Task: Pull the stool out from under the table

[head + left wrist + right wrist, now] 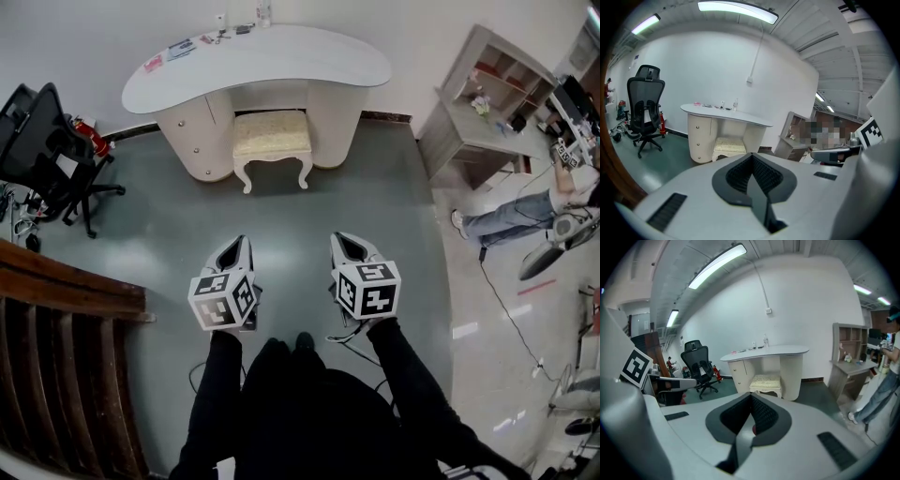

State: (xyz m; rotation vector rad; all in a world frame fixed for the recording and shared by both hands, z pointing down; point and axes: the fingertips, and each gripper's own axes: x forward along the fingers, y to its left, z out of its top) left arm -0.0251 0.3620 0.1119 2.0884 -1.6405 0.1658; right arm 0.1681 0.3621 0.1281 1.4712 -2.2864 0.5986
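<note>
With the fingers [738, 177] of my left gripper [240, 246] and right gripper [345, 244] clenched on nothing, well short of the stool [272, 134] tucked under the table [281, 56], I risk shoving it deeper unless they release first.

I stood in what looked like a workroom, part office and part lab. A black mesh office chair [42, 141] and a red fire extinguisher [89, 138] stood by the bare white wall [94, 37]. Strip lights [738, 8] ran overhead and a cable [506, 309] trailed over the floor [281, 216]. A white vanity table [281, 56] with a cushioned stool [272, 136] sat near a shelved desk [487, 103] cluttered with gear.
</note>
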